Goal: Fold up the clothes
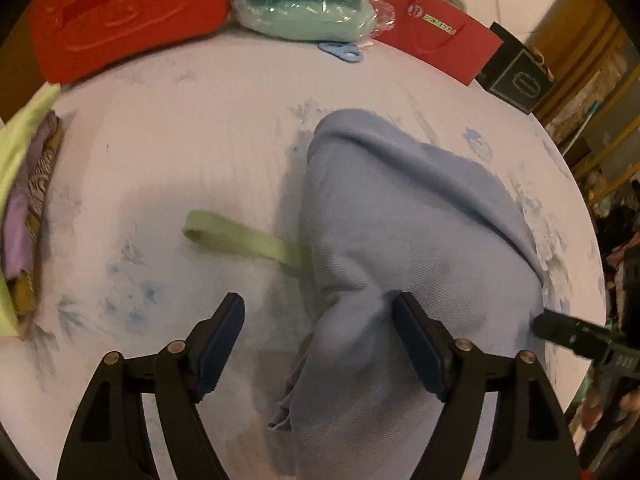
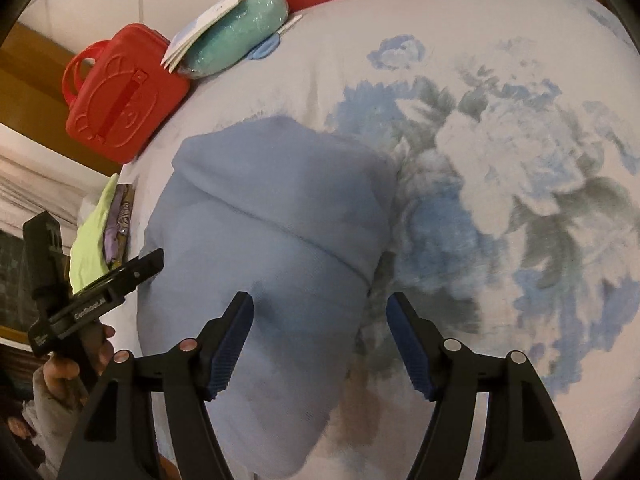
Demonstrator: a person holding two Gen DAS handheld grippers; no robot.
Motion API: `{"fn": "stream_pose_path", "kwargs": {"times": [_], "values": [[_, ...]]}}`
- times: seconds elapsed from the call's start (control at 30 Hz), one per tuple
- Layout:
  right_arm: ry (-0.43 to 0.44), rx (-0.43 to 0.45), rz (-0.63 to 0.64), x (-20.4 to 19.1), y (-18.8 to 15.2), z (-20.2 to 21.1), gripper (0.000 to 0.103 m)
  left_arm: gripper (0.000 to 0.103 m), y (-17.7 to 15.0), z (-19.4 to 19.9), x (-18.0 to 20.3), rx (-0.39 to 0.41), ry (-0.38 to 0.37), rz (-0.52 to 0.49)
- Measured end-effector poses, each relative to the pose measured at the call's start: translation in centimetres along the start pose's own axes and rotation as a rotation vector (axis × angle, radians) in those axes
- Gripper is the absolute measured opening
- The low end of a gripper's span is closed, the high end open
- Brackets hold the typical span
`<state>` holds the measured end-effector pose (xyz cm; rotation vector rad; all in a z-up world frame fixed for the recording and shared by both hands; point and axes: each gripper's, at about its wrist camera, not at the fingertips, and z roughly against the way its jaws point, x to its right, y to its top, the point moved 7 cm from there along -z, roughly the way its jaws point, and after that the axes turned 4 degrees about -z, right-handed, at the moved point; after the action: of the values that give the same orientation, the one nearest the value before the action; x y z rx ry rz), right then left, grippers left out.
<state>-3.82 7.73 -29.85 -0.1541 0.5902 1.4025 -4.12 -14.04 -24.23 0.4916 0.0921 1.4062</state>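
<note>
Lying bunched on the floral bedsheet [image 2: 500,152], the blue garment [image 1: 400,240] reaches between the left gripper [image 1: 318,344], whose jaws are spread and clamp nothing. The right gripper [image 2: 320,344] hovers over the cloth's right edge, jaws likewise apart. Only the left wrist view shows a green strap [image 1: 240,236] poking out leftward from under the cloth. At the far edge sit a red plastic case [image 2: 120,96], a teal wrapped bundle [image 1: 304,16] and a red gift bag [image 1: 436,28]. Folded clothes [image 1: 28,208] lie left. Lettering on the tools is unreadable.
</note>
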Motion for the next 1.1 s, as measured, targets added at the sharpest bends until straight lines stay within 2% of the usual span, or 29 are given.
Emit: {"fn": "stream_pose_path", "kwargs": {"times": [0.07,0.17,0.3,0.37,0.47,0.57,0.63,0.73,0.87,0.9,0.93,0.97,1.0,1.1], "values": [[-0.005,-0.008,-0.007,0.2,-0.4,-0.8,0.069,0.082,-0.5,-0.7,-0.4,-0.010,-0.026,0.018],[-0.010,-0.007,-0.028,0.4,-0.7,-1.4,0.069,0.093,-0.9,-1.2,-1.2,-0.014,-0.052,0.044],[-0.011,0.040,-0.051,-0.1,-0.6,-1.3,0.069,0.093,-1.2,-1.1,-1.1,-0.008,-0.068,-0.001],[-0.010,0.067,-0.081,-0.3,-0.8,-1.3,0.068,0.089,-1.3,-0.7,-0.4,-0.003,-0.098,-0.042],[-0.038,0.109,-0.164,0.3,-1.5,-1.9,0.065,0.069,-1.7,-0.4,0.6,0.004,-0.154,-0.133],[-0.087,0.178,-0.206,0.1,-2.4,-2.1,0.063,0.069,-2.4,-1.0,0.4,-0.035,-0.222,-0.151],[-0.118,0.204,-0.198,-0.2,-2.7,-2.3,0.064,0.070,-2.3,-0.9,0.4,-0.022,-0.236,-0.187],[-0.134,0.237,-0.188,-0.3,-3.0,-2.8,0.065,0.073,-2.4,-0.7,0.5,-0.007,-0.239,-0.210],[-0.150,0.266,-0.152,-0.7,-3.3,-3.7,0.069,0.073,-2.4,-0.6,0.3,0.018,-0.237,-0.189],[-0.153,0.257,-0.161,-0.7,-3.3,-3.8,0.067,0.063,-2.4,-0.6,0.2,0.019,-0.241,-0.180],[-0.156,0.246,-0.175,-0.7,-3.2,-4.0,0.062,0.048,-2.6,-0.7,0.4,0.000,-0.287,-0.161],[-0.129,0.229,-0.207,-0.7,-3.2,-4.2,0.045,0.040,-2.8,-0.8,0.6,-0.015,-0.323,-0.144],[-0.111,0.222,-0.225,-0.9,-3.2,-4.3,0.039,0.040,-2.8,-0.8,0.6,-0.011,-0.314,-0.140],[-0.139,0.220,-0.182,-1.0,-3.2,-4.9,0.039,0.045,-3.1,-1.3,0.3,-0.005,-0.322,-0.122]]}}
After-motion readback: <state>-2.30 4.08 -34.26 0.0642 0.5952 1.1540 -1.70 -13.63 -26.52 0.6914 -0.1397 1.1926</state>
